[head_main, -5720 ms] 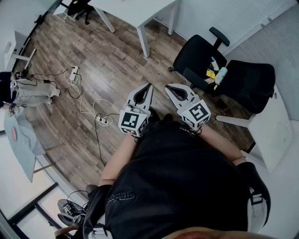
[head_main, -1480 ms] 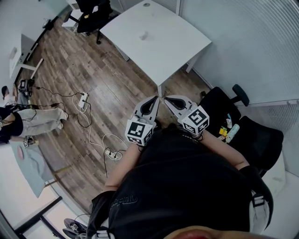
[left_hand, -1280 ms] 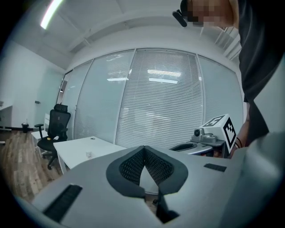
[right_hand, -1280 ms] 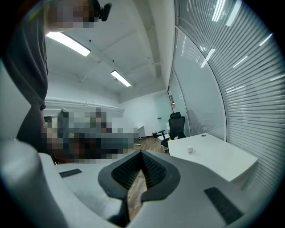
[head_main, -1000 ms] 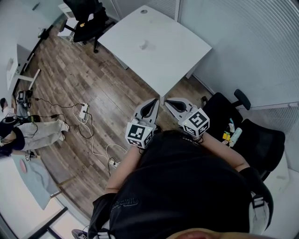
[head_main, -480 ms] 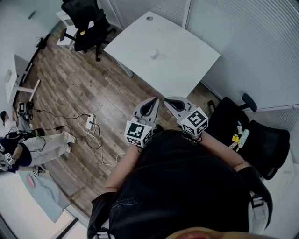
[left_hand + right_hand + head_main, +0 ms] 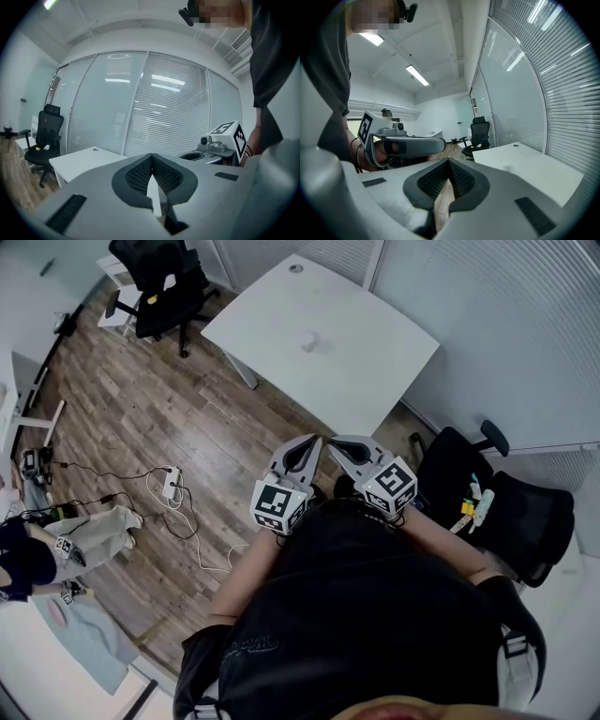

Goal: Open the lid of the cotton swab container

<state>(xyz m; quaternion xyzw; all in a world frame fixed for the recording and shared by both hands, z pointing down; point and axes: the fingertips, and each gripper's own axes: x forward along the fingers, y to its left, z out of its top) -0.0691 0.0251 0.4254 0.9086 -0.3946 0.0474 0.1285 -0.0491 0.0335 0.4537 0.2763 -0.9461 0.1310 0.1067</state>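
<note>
Cotton swab container [image 7: 307,341], small, pale and roundish, sits on the smooth white table [image 7: 366,362] at twelve o'clock from both tools; its axis is unreadable. Left gripper [image 7: 314,439] and right gripper [image 7: 335,441] are closed and empty.

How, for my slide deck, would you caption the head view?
Both shut and empty, the left tool and right tool point toward a white table carrying one small white object.

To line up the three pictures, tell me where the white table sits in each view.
Head view: the white table is at upper centre.
Left gripper view: the white table is at lower left.
Right gripper view: the white table is low, right of centre.
Shared landmark: the black office chair by the table's far end.
</note>
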